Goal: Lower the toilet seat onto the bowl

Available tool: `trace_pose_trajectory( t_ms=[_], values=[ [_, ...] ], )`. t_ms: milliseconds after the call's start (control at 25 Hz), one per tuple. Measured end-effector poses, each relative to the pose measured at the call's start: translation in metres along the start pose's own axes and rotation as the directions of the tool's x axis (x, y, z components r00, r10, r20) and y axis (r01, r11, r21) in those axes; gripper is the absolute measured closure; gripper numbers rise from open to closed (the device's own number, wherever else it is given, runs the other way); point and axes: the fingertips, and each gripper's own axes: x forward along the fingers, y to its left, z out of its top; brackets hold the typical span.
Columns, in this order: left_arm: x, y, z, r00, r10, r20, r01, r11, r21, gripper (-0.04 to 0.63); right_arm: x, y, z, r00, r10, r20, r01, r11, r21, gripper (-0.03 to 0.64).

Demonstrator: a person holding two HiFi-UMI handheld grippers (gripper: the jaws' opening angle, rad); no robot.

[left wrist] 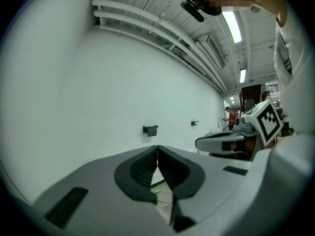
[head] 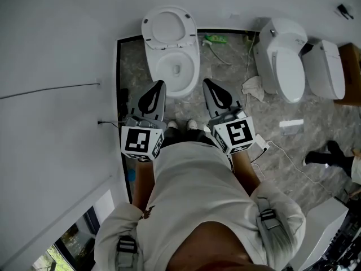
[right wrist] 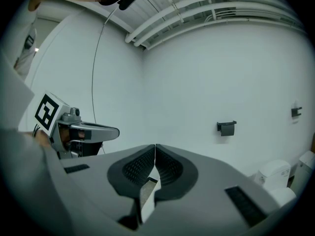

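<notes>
A white toilet stands against the wall ahead of me, its bowl (head: 176, 68) open. The seat (head: 168, 26) and lid are raised against the wall. My left gripper (head: 159, 85) hovers just off the bowl's near left rim, shut and empty. My right gripper (head: 207, 83) hangs off the bowl's near right side, also shut and empty. Both point roughly level at the white wall. In the left gripper view the jaws (left wrist: 157, 149) meet with nothing between them. The right gripper view shows the same (right wrist: 155, 146). Neither gripper touches the seat.
Two more white toilets (head: 287, 61) (head: 327, 69) stand to the right on the grey marble floor (head: 225, 78). A white cloth (head: 254, 86), cables, a green item (head: 216, 39) and a white box (head: 291, 126) lie nearby. Another person's feet (head: 324, 157) show at right.
</notes>
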Motion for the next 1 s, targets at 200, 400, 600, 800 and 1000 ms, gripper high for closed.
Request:
trace_pose_trajectory(
  t_ms=[200, 400, 600, 800, 1000],
  values=[
    [0.015, -0.001, 0.005, 1.000, -0.014, 0.001, 0.014, 1.000, 0.005, 0.572, 0.005, -0.008, 0.005, 1.000, -0.003, 0.002, 0.003, 1.000, 0.003, 0.595],
    [0.029, 0.015, -0.001, 0.999, -0.032, 0.003, 0.032, 0.999, -0.002, 0.572, 0.026, -0.006, 0.002, 1.000, -0.010, -0.011, 0.010, 1.000, -0.005, 0.595],
    [0.039, 0.034, -0.002, 0.999, -0.053, 0.007, 0.053, 0.999, -0.013, 0.572, 0.046, -0.006, 0.004, 0.999, -0.031, -0.028, 0.031, 0.999, -0.012, 0.595],
    [0.046, 0.064, -0.005, 0.996, -0.090, 0.021, 0.090, 0.996, -0.022, 0.572, 0.074, 0.001, 0.007, 0.997, -0.074, -0.034, 0.073, 0.997, -0.031, 0.595],
    [0.056, 0.100, -0.009, 0.991, -0.130, 0.024, 0.131, 0.991, -0.024, 0.572, 0.109, 0.010, 0.009, 0.992, -0.119, -0.043, 0.117, 0.992, -0.038, 0.595]
  ],
)
